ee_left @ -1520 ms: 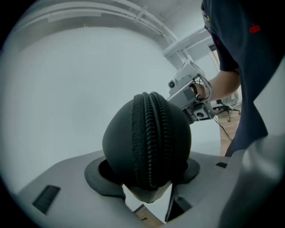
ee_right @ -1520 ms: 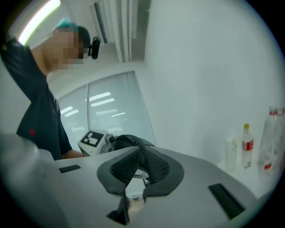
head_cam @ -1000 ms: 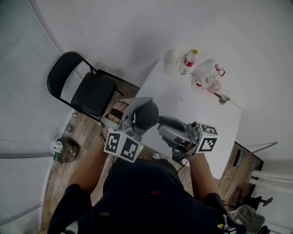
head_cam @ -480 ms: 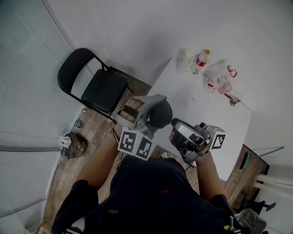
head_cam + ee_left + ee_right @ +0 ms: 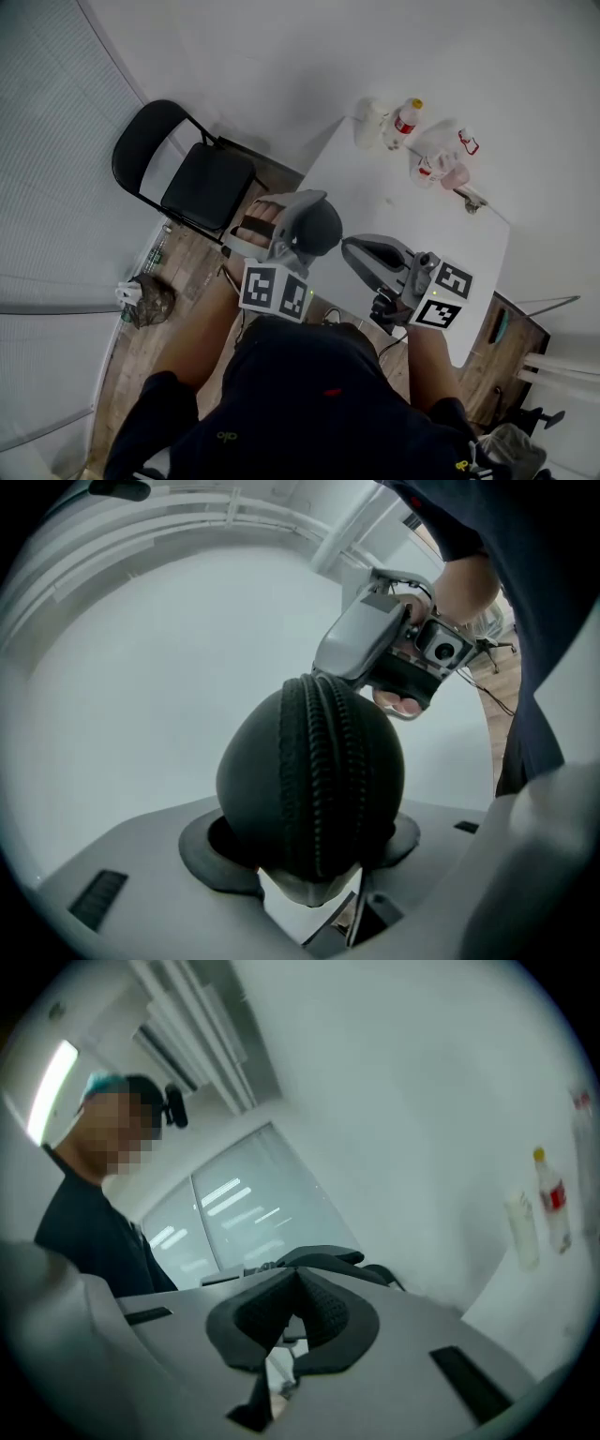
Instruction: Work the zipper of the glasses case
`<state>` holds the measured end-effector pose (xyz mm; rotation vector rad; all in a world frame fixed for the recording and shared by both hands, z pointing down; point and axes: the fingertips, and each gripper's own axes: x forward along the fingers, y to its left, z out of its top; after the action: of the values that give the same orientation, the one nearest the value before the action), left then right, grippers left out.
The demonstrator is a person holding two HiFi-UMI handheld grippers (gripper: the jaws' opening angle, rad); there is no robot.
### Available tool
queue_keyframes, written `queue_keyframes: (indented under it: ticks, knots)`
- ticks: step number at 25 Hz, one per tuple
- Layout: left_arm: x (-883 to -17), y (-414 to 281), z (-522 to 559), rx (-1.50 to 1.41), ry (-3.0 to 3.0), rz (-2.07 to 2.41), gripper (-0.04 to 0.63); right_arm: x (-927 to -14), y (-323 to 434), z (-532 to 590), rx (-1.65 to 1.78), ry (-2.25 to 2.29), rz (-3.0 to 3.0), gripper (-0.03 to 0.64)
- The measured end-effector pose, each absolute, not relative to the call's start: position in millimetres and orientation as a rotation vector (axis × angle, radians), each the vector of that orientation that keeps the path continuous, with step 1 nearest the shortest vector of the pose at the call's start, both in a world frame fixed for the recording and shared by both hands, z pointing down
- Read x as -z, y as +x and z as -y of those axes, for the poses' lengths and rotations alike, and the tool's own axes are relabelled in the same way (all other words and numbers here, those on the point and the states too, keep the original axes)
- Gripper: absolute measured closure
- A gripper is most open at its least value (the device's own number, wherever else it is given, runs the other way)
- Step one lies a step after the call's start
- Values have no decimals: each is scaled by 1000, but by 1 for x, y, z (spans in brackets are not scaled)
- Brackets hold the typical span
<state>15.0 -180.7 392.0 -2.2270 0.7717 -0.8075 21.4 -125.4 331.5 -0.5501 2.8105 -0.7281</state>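
A black, rounded glasses case (image 5: 317, 225) is held in the air over the near end of the table. My left gripper (image 5: 309, 232) is shut on it. In the left gripper view both pads press the sides of the case (image 5: 309, 780), and its zipper (image 5: 319, 761) runs down the middle, facing the camera. My right gripper (image 5: 349, 247) reaches in from the right, and its tip (image 5: 326, 670) meets the far end of the case. Its jaws have just closed. In the right gripper view the pads (image 5: 323, 1312) are pressed together on a small grey zipper pull (image 5: 292, 1328).
A white table (image 5: 422, 234) lies below and ahead, with two bottles (image 5: 405, 117) and a clear bag of small items (image 5: 441, 159) at its far end. A black folding chair (image 5: 197, 183) stands to the left on the wood floor, and a dark bundle (image 5: 145, 302) lies nearer.
The right gripper has rolled about its own line while its tip stays at the end of the case. The left gripper and the case have barely moved.
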Motion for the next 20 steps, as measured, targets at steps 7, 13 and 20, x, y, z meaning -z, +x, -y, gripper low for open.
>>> queue_keyframes:
  ticks: [7, 13, 20]
  knots:
    - [-402, 12, 190, 912, -2213, -806, 325, -333, 4, 117, 360, -766, -3102, 595]
    - [-410, 12, 191, 962, -2207, -798, 325, -335, -4, 115, 324, -763, -3151, 595]
    - [-417, 17, 189, 997, -2195, -748, 325, -343, -18, 111, 299, -725, -3207, 595]
